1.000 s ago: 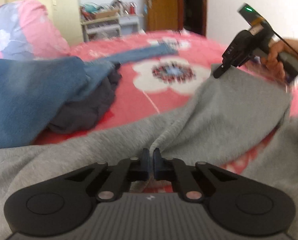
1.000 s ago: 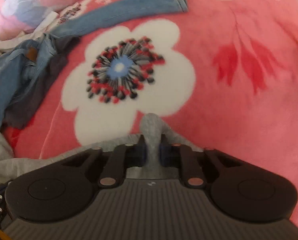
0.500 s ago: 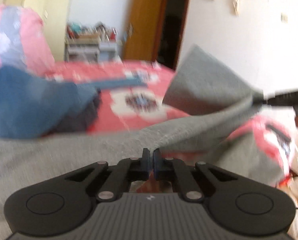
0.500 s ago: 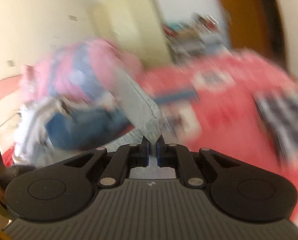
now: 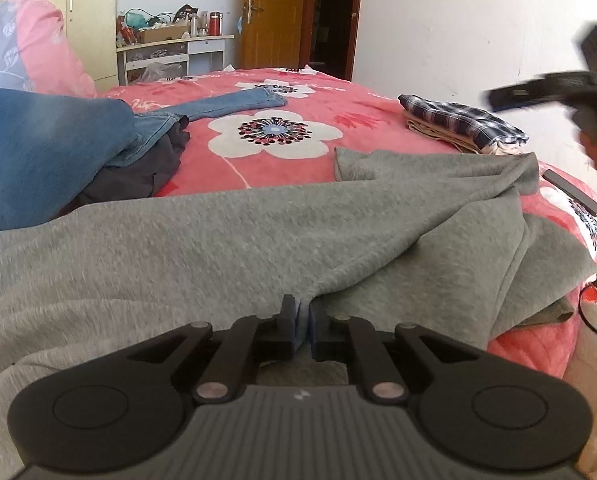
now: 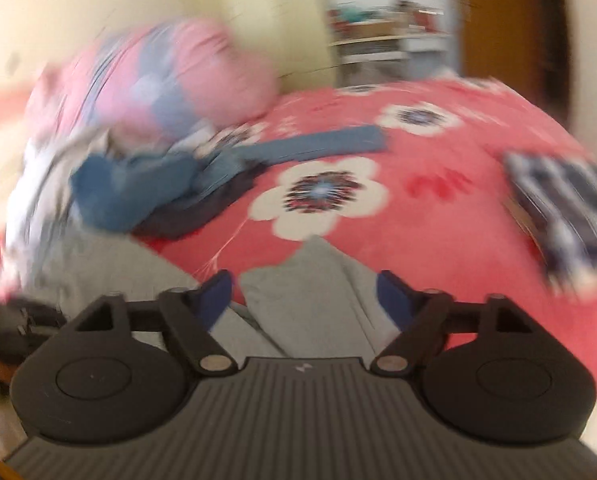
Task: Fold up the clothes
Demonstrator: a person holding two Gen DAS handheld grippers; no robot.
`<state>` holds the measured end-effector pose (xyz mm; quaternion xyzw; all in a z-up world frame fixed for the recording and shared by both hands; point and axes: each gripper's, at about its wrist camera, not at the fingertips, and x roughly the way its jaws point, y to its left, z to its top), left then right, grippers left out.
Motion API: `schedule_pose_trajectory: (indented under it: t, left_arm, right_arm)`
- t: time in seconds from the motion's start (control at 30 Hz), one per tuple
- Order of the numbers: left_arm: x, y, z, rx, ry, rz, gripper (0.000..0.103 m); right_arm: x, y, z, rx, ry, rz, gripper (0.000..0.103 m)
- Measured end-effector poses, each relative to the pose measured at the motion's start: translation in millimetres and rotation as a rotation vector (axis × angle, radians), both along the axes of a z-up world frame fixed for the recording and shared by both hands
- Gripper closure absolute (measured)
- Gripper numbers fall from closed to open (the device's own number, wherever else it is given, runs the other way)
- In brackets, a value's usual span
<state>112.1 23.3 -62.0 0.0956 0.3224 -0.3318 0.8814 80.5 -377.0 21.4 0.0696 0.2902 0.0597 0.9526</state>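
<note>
1. Across the near half of the bed (image 5: 362,92), with its red flowered cover, lies the grey garment (image 5: 226,240), one part of it doubled back toward the far side and its right edge hanging over the bed's side
2. Left tongs (image 5: 304,320) are closed tight on a pinch of the grey cloth at the near edge; the fabric draws up into a small peak between the pads
3. Right tongs (image 6: 304,296) are opening, and the grey cloth lies below and between the jaws with the pads clear of it (this view is badly blurred, so how the cloth lies under them cannot be read finely). From the left wrist view the right tongs (image 5: 538,94) hang in the air off the bed's right side, apart from the cloth
4. My reading of the step: a fold of the grey garment is in hand, the right side just being let go while the left side pins the near edge
5. Next move, as I judge it: the right tongs need a fresh hold on a free edge or corner, and the left should keep its pinch so the cloth does not slide
6. Jeans (image 5: 50,148) sit heaped to the left, and a folded checked garment (image 5: 462,122) rests far right, both out of the way
</note>
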Motion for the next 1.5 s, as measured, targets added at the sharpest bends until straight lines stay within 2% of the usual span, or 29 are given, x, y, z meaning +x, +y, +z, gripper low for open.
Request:
schedule_pose_trajectory:
  t: [0.1, 0.2, 0.27, 0.3, 0.33, 0.37, 0.4, 0.43, 0.47, 0.57, 0.67, 0.8, 0.87, 0.93, 0.97, 1.03, 1.07, 1.13, 1.17, 1.23, 1.3, 1.37, 1.4, 1.47, 1.5]
  left_arm:
    - [-5, 2, -3, -0.003, -0.002, -0.006, 0.095]
    - [-4, 4, -5, -0.013, 0.004, -0.009, 0.094]
    - [-5, 4, -6, -0.016, 0.003, -0.011, 0.094]
    - [-4, 5, -7, -0.017, 0.002, -0.012, 0.094]
    - [-4, 5, -7, -0.019, 0.003, -0.014, 0.094]
    - [-3, 5, -8, -0.021, 0.005, -0.015, 0.094]
    - [-2, 5, -10, -0.023, 0.008, -0.014, 0.094]
    - [0, 5, -11, -0.024, 0.011, -0.012, 0.094]
    - [0, 5, -11, -0.025, 0.013, -0.011, 0.094]
    - [0, 5, -10, -0.027, 0.016, -0.006, 0.094]
    - [0, 4, -9, -0.029, 0.018, -0.001, 0.094]
    - [-1, 7, -7, -0.038, 0.027, 0.004, 0.094]
    - [-2, 8, -5, -0.041, 0.029, 0.008, 0.094]
    - [-3, 7, -5, -0.036, 0.031, 0.009, 0.094]
    - [-3, 7, -5, -0.032, 0.031, 0.009, 0.094]
    - [-4, 6, -4, -0.024, 0.033, 0.008, 0.094]
    - [-4, 5, -4, -0.02, 0.034, 0.008, 0.094]
    - [-4, 4, -4, -0.013, 0.04, 0.008, 0.094]
    - [-4, 4, -3, -0.01, 0.043, 0.007, 0.093]
    - [-4, 5, -2, -0.01, 0.047, 0.007, 0.093]
    - [-5, 7, 0, -0.013, 0.052, 0.005, 0.093]
    - [-5, 8, 1, -0.02, 0.058, 0.005, 0.093]
    - [-5, 10, 2, -0.034, 0.065, 0.008, 0.093]
    - [-4, 15, 5, -0.073, 0.079, 0.016, 0.092]
    - [-4, 17, 7, -0.096, 0.086, 0.021, 0.092]
  right_arm:
    - [64, 5, -12, -0.071, 0.114, 0.083, 0.018]
    - [116, 3, -39, -0.062, 0.26, 0.153, 0.018]
    - [142, 1, -60, -0.067, 0.375, 0.189, 0.023]
    - [149, 3, -70, -0.075, 0.431, 0.194, 0.028]
    - [153, 6, -77, -0.084, 0.467, 0.203, 0.045]
    - [151, 11, -78, -0.097, 0.474, 0.217, 0.057]
    - [149, 15, -80, -0.11, 0.48, 0.231, 0.062]
    - [147, 20, -79, -0.128, 0.474, 0.247, 0.087]
    - [143, 23, -71, -0.142, 0.44, 0.253, 0.097]
    - [128, 15, -32, -0.109, 0.272, 0.195, 0.097]
    - [91, -21, 25, 0.017, 0.027, 0.043, 0.097]
    - [-3, -85, 74, 0.167, -0.247, -0.211, 0.097]
    - [-52, -114, 77, 0.24, -0.324, -0.346, 0.097]
    - [-97, -135, 60, 0.292, -0.334, -0.49, 0.097]
    - [-113, -142, 44, 0.317, -0.301, -0.542, 0.097]
    - [-135, -153, 4, 0.375, -0.177, -0.633, 0.097]
    - [-141, -153, -17, 0.379, -0.094, -0.674, 0.094]
    - [-149, -150, -53, 0.361, 0.069, -0.742, 0.093]
    - [-155, -149, -63, 0.365, 0.112, -0.766, 0.092]
    - [-168, -144, -62, 0.36, 0.117, -0.782, 0.091]
    - [-166, -132, -42, 0.269, 0.071, -0.77, 0.09]
    - [-153, -124, -21, 0.176, 0.012, -0.703, 0.083]
    - [-142, -118, -11, 0.139, -0.018, -0.644, 0.078]
    - [-112, -99, 5, 0.092, -0.06, -0.474, 0.056]
    - [-94, -84, 10, 0.065, -0.063, -0.369, 0.054]
